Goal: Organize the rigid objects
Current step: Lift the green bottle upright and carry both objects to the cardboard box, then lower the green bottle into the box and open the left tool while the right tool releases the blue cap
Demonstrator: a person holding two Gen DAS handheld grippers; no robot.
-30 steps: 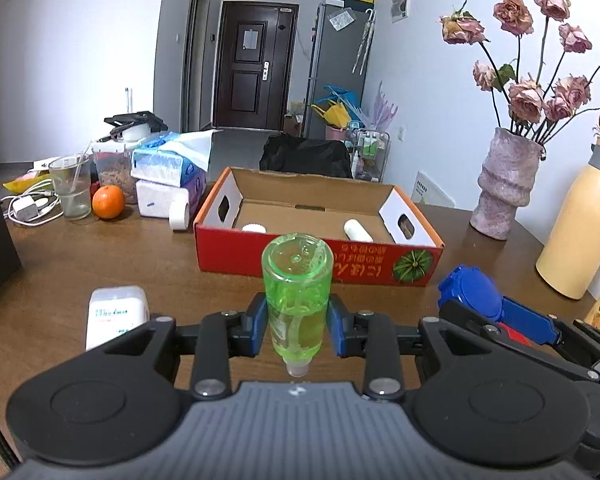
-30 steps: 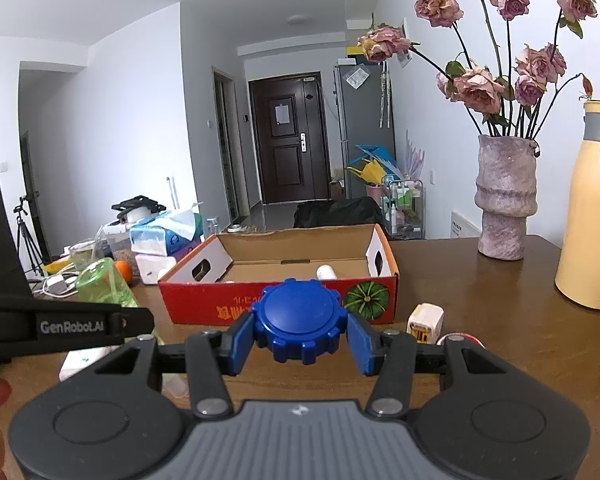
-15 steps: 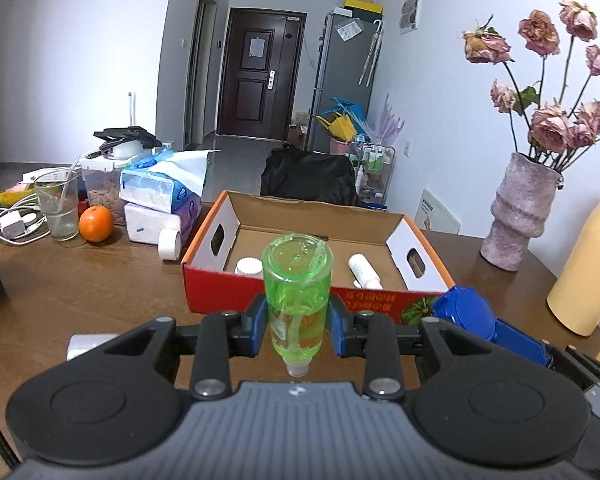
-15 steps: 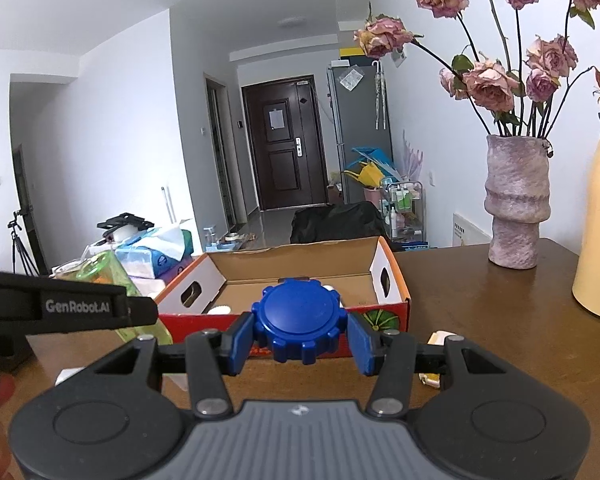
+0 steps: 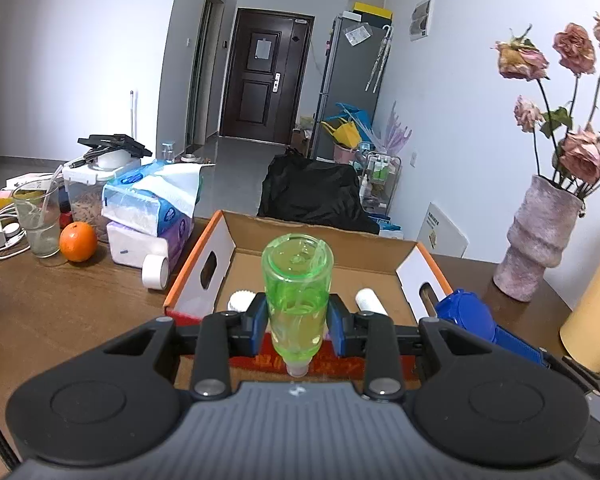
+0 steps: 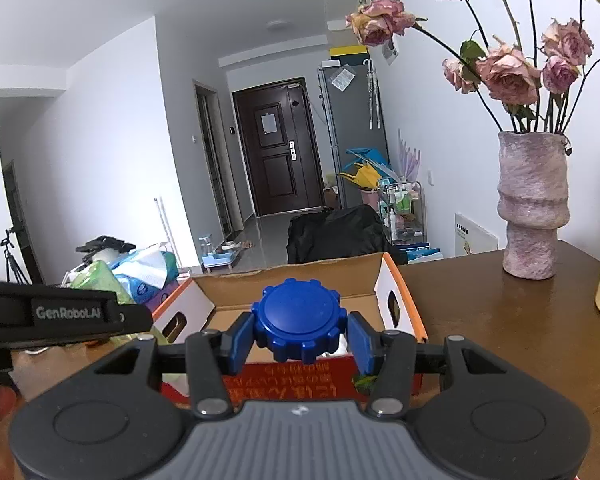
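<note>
The green bottle (image 5: 297, 300) sits at lower centre of the left wrist view, clamped between the jaws of the left gripper (image 5: 297, 326) with its neck toward the camera, raised in front of the near wall of the cardboard box (image 5: 410, 254). The right gripper (image 6: 300, 338) has its jaws closed on a blue ridged lid (image 6: 300, 326), held at centre frame just before the same box.

The step in hand looks like the carry: both items are lifted and brought to the box's near edge. The next move probably calls for passing each over the red front wall, lowering into bare floor, and opening the jaws one at a time so the two tools do not collide.

Counted: one green bottle, one blue lid, one box. Inside the box, two white items show, a ridged white cap (image 5: 240, 301) left of the bottle and a white tube (image 5: 370, 300) right of it. On the desk (image 5: 60, 300) at left: one orange (image 5: 78, 241), one glass (image 5: 38, 220), one tape roll (image 5: 155, 273), two tissue packs (image 5: 148, 216). One vase (image 6: 532, 208) stands at right.
</note>
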